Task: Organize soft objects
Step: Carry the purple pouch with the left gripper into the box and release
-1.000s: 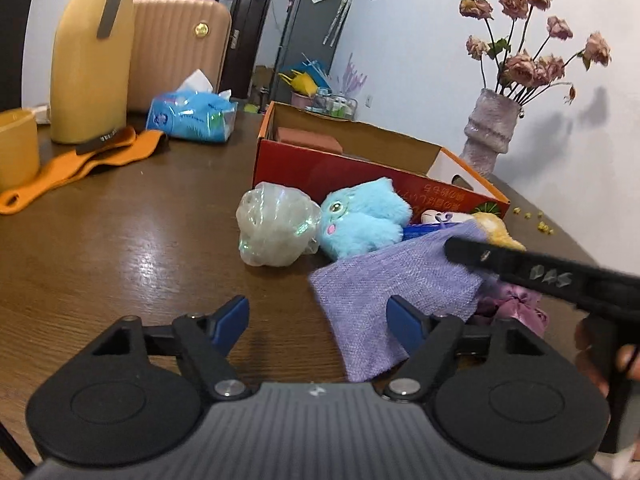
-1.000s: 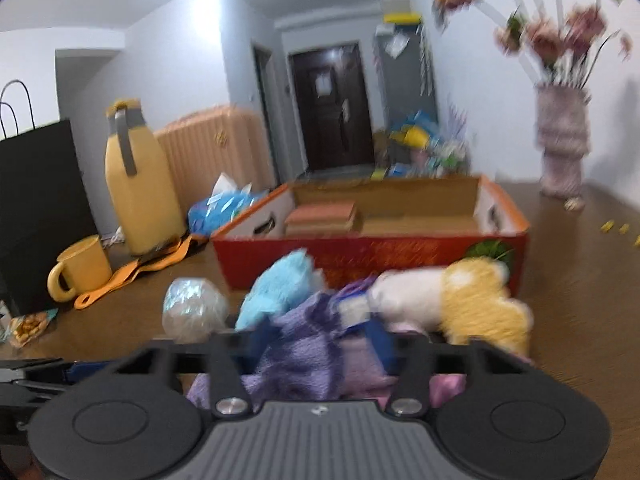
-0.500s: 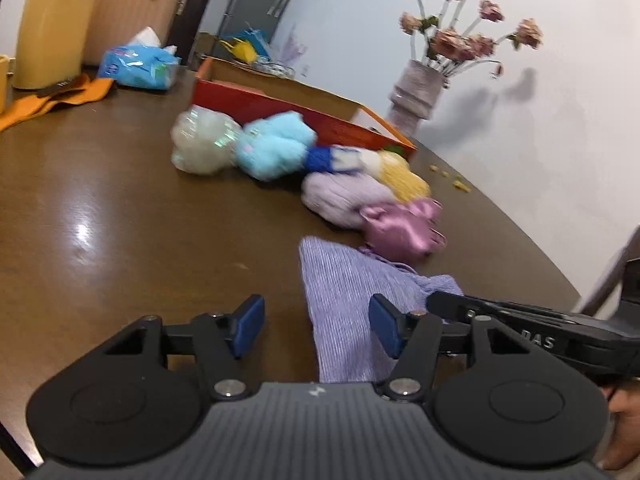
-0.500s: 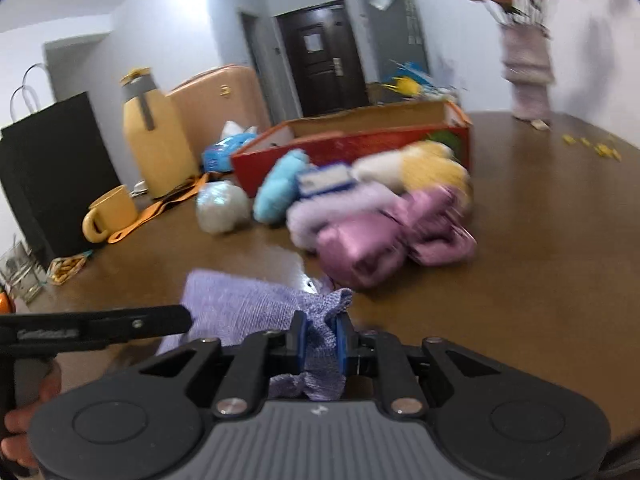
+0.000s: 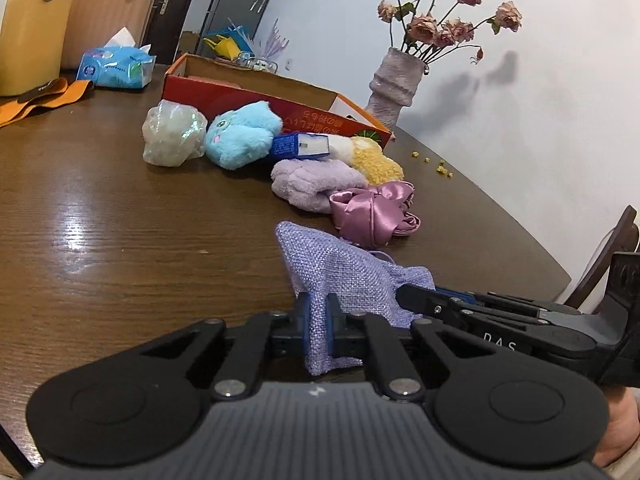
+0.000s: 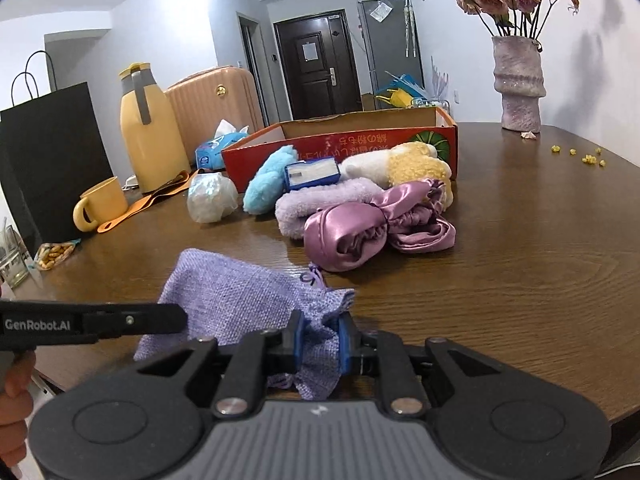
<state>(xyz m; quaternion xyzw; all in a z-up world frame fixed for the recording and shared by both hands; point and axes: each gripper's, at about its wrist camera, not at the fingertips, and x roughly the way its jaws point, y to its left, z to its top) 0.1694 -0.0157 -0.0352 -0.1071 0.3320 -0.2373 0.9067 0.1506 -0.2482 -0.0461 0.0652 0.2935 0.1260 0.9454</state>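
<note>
— Fingers of both grippers: left gripper (image 5: 318, 330) has just closed on the purple pouch (image 5: 344, 276); right gripper (image 6: 320, 346) pinches its gathered mouth.

— Where's the pouch?

— Flat on the counter (image 5: 100, 240), near edge. Nothing looks bagged yet; the red box (image 6: 360, 140), blue plush (image 5: 240, 136), purple towel (image 6: 324, 208) and satin bow (image 6: 372, 228) wait.

— Any writing?

— "GenRobot.AI" on the left gripper, "DAS" on the right one.

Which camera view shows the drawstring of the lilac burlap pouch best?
The right wrist view: the knotted cord of the lilac burlap pouch lies in plain sight on the table beside its gathered mouth. In the left wrist view the pouch itself covers that end, so only a thin loop of cord shows behind it.
</note>
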